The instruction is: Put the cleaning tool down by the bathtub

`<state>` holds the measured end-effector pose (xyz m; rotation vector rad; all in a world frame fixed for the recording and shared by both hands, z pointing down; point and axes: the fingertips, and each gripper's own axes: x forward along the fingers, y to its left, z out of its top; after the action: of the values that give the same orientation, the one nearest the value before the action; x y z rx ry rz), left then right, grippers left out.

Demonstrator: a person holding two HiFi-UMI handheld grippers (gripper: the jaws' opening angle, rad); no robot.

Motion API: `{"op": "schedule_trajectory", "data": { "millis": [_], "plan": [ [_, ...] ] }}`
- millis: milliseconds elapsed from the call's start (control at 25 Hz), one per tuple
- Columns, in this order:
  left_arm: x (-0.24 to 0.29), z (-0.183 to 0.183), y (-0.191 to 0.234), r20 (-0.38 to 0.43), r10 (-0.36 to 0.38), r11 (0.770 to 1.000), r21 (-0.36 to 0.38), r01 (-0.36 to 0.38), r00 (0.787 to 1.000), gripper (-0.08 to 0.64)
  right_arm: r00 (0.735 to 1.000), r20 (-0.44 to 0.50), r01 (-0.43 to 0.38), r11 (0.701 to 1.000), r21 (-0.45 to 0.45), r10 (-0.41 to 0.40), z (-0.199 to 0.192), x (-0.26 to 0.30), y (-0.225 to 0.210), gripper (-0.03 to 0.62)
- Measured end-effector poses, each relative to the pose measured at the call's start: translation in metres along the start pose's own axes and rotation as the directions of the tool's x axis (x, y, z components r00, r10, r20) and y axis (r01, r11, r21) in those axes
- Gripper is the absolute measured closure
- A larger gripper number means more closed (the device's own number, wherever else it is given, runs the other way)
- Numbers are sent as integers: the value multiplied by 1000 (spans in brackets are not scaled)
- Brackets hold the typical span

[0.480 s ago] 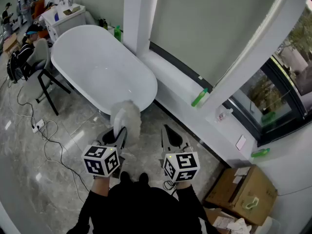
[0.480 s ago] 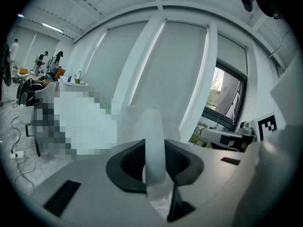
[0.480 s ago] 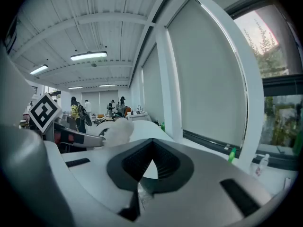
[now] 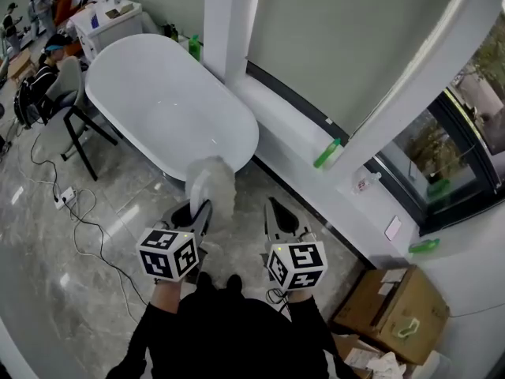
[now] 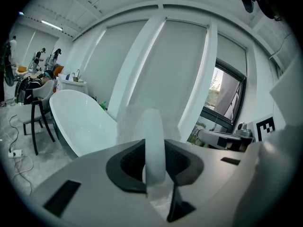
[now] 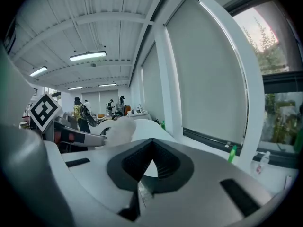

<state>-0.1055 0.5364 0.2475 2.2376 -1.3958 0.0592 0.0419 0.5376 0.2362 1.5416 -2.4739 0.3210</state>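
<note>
Grey marble floor point(image 4: 118, 212) fills the head view, with the white bathtub point(image 4: 170, 105) ahead. The left gripper point(image 4: 199, 208) carries the fluffy cleaning tool point(image 4: 211, 181) in the air, just short of the tub's near end, and the right gripper point(image 4: 274, 208) is alongside. In the left gripper view, the fingers clamp the tool's pale handle. In the right gripper view, the fingers meet on nothing. This looks like the carrying step. Next, the tool likely has to be lowered to the floor beside the tub, then released.
</note>
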Motion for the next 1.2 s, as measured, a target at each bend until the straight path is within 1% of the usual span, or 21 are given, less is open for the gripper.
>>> {"op": "schedule_trajectory", "data": {
  "millis": [120, 240, 360, 560, 840, 1040, 1200],
  "plan": [
    [2, -2, -1, -6, 5, 1000, 3, -5, 1000, 466, 1000, -7, 6, 1000, 2, -6, -3, -2, -4, 592],
    [4, -3, -2, -7, 11, 1000, 9, -11, 1000, 466, 1000, 9, 5, 1000, 13, -6, -3, -7, -11, 592],
    [9, -2, -5, -5, 12, 1000, 14, -12, 1000, 466, 1000, 11, 21, 999, 30, -22, -5, -13, -24, 592],
    [19, 1, -16, -2, 1, 999, 47, -1, 1000, 466, 997, 5, 74, 996, 50, -75, -10, -23, -49, 592],
    [33, 11, -34, 13, -6, 995, 100, 5, 1000, 466, 994, 4, 107, 993, 58, -108, -13, -38, -74, 592],
    [43, 13, -42, 18, -6, 995, 101, 4, 1000, 466, 992, 13, 126, 989, 80, -128, -15, -46, -92, 592],
    [52, 12, -46, 17, -12, 996, 90, 10, 1000, 466, 989, 24, 146, 987, 66, -148, -16, -50, -101, 592]
  ]
}}
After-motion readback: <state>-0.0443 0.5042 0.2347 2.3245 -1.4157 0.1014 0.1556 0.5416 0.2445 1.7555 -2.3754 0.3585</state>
